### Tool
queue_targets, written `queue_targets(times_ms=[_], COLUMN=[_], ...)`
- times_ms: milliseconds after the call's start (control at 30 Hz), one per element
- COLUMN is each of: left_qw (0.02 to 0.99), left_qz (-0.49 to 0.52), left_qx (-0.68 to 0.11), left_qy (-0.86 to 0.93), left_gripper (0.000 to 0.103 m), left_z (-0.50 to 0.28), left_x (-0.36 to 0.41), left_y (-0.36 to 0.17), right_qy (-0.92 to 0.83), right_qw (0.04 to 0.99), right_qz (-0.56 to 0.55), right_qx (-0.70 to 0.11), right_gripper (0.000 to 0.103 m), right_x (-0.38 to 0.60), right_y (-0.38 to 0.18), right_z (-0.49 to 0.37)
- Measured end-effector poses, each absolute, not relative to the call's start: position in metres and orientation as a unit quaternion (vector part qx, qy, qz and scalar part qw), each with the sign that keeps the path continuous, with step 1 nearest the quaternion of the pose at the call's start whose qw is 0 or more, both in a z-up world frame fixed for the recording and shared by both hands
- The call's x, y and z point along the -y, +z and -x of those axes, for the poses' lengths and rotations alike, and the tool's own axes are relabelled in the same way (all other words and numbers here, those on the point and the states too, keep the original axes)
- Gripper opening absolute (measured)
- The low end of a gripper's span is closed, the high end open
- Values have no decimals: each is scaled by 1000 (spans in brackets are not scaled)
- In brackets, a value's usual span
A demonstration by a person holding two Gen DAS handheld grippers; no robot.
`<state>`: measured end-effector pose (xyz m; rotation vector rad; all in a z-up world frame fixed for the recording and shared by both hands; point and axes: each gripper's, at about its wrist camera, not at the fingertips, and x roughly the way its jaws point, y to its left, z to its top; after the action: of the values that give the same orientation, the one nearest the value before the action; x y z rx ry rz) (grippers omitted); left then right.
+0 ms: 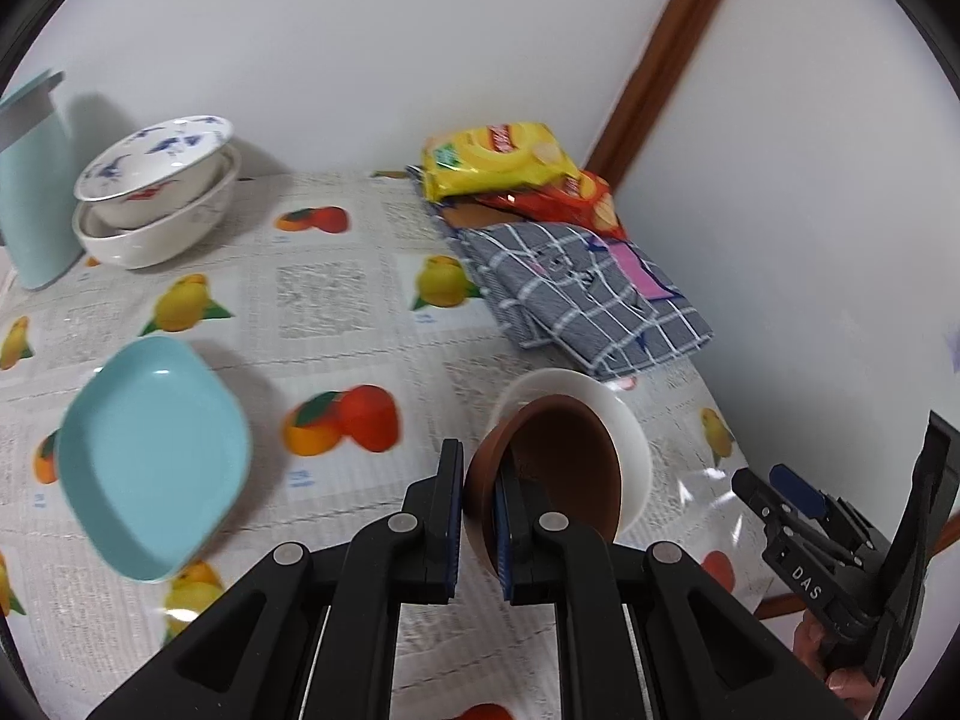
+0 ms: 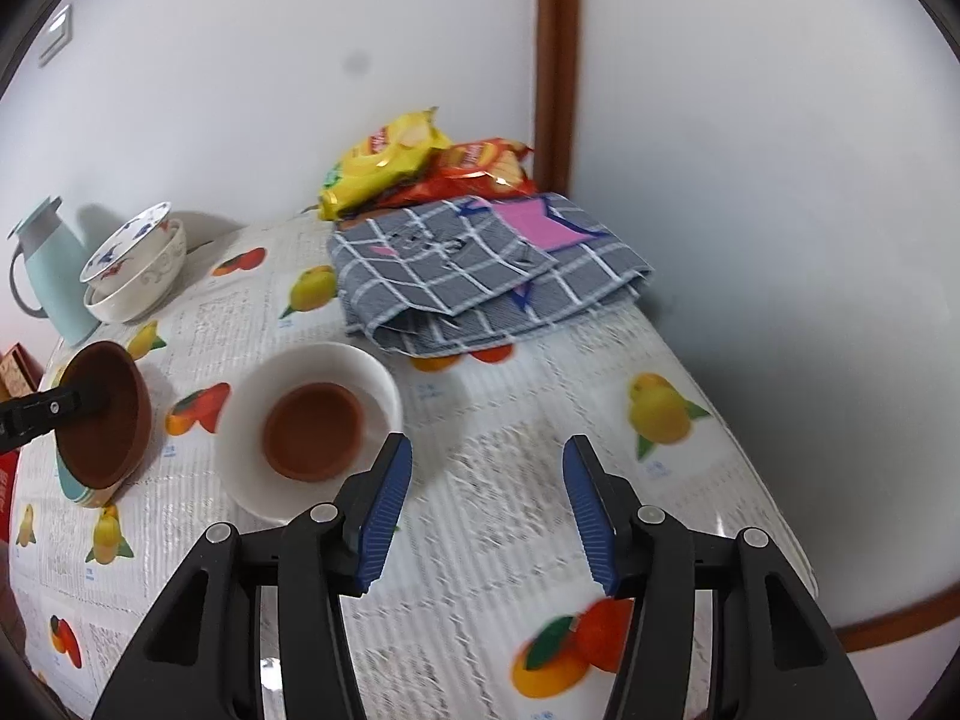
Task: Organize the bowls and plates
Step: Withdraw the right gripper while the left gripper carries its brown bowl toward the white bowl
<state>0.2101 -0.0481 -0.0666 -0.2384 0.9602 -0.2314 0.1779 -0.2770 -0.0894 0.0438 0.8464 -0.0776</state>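
Note:
My left gripper (image 1: 480, 471) is shut on the rim of a brown bowl (image 1: 558, 462) and holds it tilted above the table. In the right wrist view this held brown bowl (image 2: 105, 420) hangs over a light blue dish (image 2: 72, 489), with the left gripper (image 2: 72, 405) on its rim. A white bowl (image 2: 252, 438) just right of it holds a second brown bowl (image 2: 315, 432). My right gripper (image 2: 486, 510) stands open and empty, near the white bowl's right edge. The light blue dish (image 1: 150, 456) lies left of the left gripper. The right gripper (image 1: 840, 468) shows at the far right.
Stacked white bowls (image 1: 156, 204), one with a blue pattern, and a pale blue jug (image 1: 30, 180) stand at the back left. A folded checked cloth (image 2: 480, 264) and crisp packets (image 2: 414, 168) lie at the back by the wall. The fruit-print tablecloth (image 2: 516, 480) ends at the right.

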Motion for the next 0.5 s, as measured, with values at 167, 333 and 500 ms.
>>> queue_targets(times_ms=[167,333,500], left_qw=[867,862,859], left_qz=[108,107,102], left_qx=[-471,-481,-487], left_qy=[-119,-117,-116], left_gripper=[9,9,9], left_z=[-220,-235,-251], left_x=[67,77,86], left_y=[-76,-87,-99], right_qy=[-52,-63,-67], right_qw=[907,898,890], right_qz=[-27,-38,-49], right_qx=[-418,-433,-448], right_gripper=[52,52,52], right_x=[297,312,321], right_y=[-100,-117,-132], right_z=[-166,-160,-160])
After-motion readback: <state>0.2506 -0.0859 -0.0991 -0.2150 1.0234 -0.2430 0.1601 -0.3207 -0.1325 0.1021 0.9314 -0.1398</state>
